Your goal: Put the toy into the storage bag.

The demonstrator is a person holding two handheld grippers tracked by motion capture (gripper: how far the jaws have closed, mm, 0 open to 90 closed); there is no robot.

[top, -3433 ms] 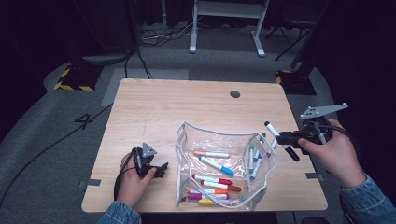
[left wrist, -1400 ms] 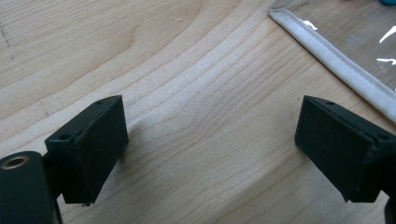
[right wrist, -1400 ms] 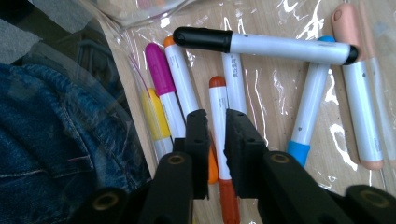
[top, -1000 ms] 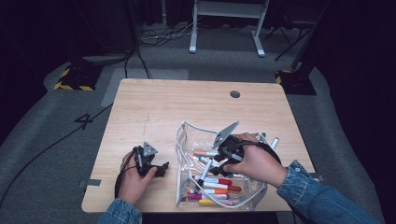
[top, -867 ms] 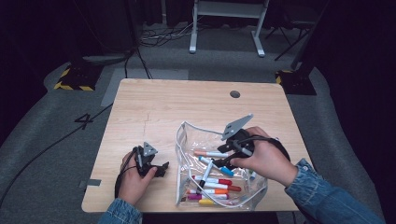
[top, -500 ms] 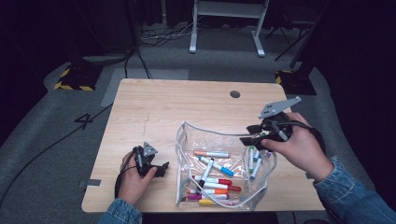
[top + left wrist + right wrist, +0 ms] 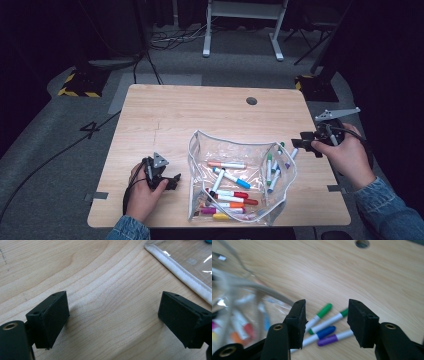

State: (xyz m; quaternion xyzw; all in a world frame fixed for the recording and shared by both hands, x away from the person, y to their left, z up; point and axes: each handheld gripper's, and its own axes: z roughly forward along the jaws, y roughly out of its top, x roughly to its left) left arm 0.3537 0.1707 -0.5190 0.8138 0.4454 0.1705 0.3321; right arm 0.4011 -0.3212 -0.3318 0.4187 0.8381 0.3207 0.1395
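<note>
A clear zip pouch (image 7: 200, 165) lies open on the wooden table (image 7: 200, 115) with several coloured markers (image 7: 227, 177) inside. More markers (image 7: 291, 154) lie by its right side; green, blue and purple ones (image 7: 324, 332) lie on the wood just beyond my right gripper. That gripper (image 7: 306, 142) (image 7: 326, 302) hovers near the table's right edge; it is open, its jaws have just been opening slightly, and nothing is between them. My left gripper (image 7: 172, 181) (image 7: 113, 295) rests open on bare wood left of the pouch's zip edge (image 7: 175, 270).
A round cable hole (image 7: 251, 100) (image 7: 362, 243) sits at the table's far right. Bare wood (image 7: 165, 120) stretches across the far half. Cables and a white frame's legs (image 7: 240, 30) are on the floor beyond the table.
My right gripper has left the pouch and swung right to the table's right edge, now above the loose markers. The left hand and gripper have stayed put.
</note>
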